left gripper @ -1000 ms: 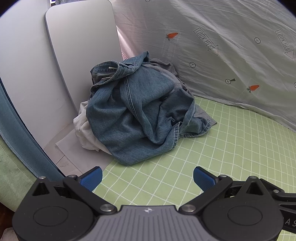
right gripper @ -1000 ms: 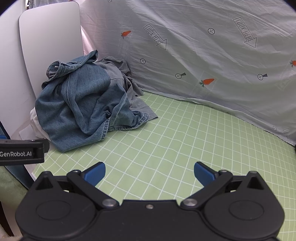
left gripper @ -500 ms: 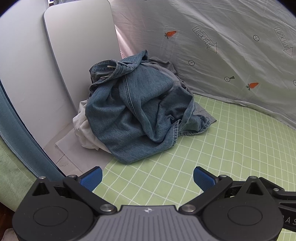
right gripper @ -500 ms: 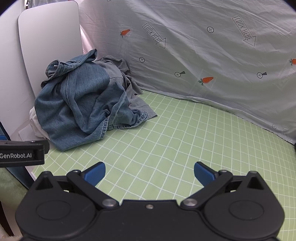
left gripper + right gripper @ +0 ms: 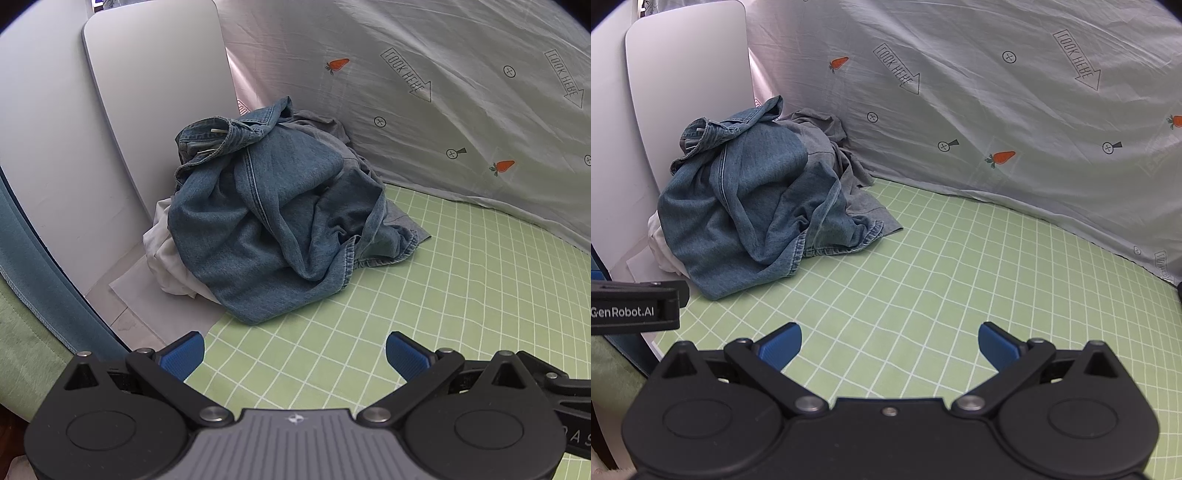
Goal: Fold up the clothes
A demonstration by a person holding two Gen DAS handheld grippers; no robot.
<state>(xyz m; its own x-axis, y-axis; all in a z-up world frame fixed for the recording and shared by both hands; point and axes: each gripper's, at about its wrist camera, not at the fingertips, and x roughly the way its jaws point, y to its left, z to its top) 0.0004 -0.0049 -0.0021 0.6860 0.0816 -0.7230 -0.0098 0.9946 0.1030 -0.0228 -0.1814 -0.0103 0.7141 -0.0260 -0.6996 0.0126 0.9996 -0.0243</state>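
A crumpled blue denim garment (image 5: 273,221) (image 5: 753,206) tops a pile at the far left of the green grid mat (image 5: 461,295) (image 5: 942,266). Under it lie a grey garment (image 5: 827,144) (image 5: 332,129) at the back and a white one (image 5: 166,254) (image 5: 659,243) at the left. My left gripper (image 5: 294,352) hovers open over the mat's near edge, short of the pile. Further right, my right gripper (image 5: 889,343) is open too, with nothing between its blue pads. The left gripper's body (image 5: 635,308) shows at the right view's left edge.
A light grey board (image 5: 155,92) (image 5: 687,85) leans behind the pile. A pale sheet printed with carrots and arrows (image 5: 443,92) (image 5: 997,103) hangs along the back. White paper (image 5: 136,295) lies at the mat's left edge, and a teal cloth edge (image 5: 33,266) curves at the left.
Both views have shifted very slightly; the pile sits a touch further left in each. Both grippers stay open and the clothes have not moved.
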